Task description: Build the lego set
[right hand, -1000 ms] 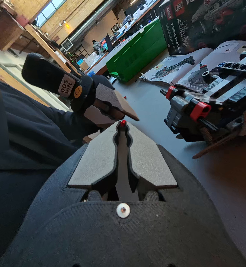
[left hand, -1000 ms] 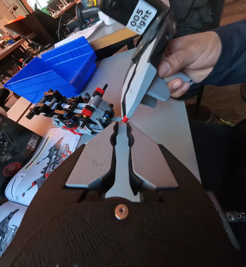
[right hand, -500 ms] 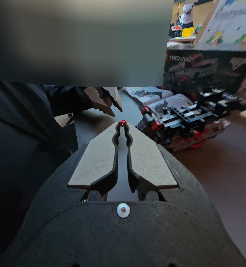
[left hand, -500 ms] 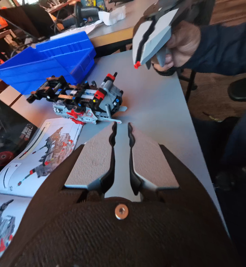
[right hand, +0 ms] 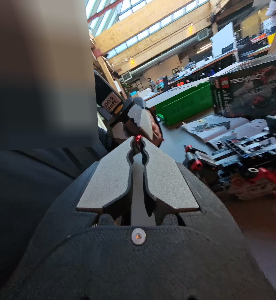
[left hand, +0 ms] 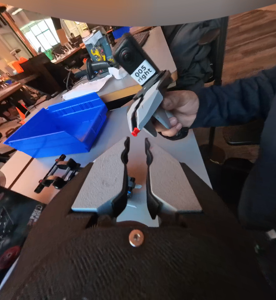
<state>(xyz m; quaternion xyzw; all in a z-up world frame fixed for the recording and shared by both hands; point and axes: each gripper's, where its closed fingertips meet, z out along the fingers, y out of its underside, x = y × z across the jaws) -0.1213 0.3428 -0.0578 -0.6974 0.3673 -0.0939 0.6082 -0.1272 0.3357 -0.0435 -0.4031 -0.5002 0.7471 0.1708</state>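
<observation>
My right gripper [right hand: 138, 140] is shut on a small red lego piece [right hand: 138, 139], held up above the table. It shows in the left wrist view [left hand: 134, 129] with the red piece [left hand: 135, 131] at its tips, just beyond my left gripper [left hand: 137, 142]. My left gripper is open and empty; it shows in the right wrist view [right hand: 143, 129] close behind the red piece. The part-built black, grey and red lego vehicle [right hand: 241, 164] lies on the grey table [right hand: 174, 142]; in the left wrist view it [left hand: 59, 172] is mostly hidden behind my left fingers.
A blue bin [left hand: 59, 123] stands at the table's far side. A green bin [right hand: 182, 103], the dark set box [right hand: 250, 90] and the open instruction booklet [right hand: 215, 128] lie behind the vehicle. The table's right edge [left hand: 200, 162] is near; a person's hand [left hand: 181, 107] holds the right gripper. My left and right fingertips are right by each other.
The left gripper has let go of the red piece and opened wider. The right gripper lifted away with the piece, then came back close to the left tips. Both views tilted upward.
</observation>
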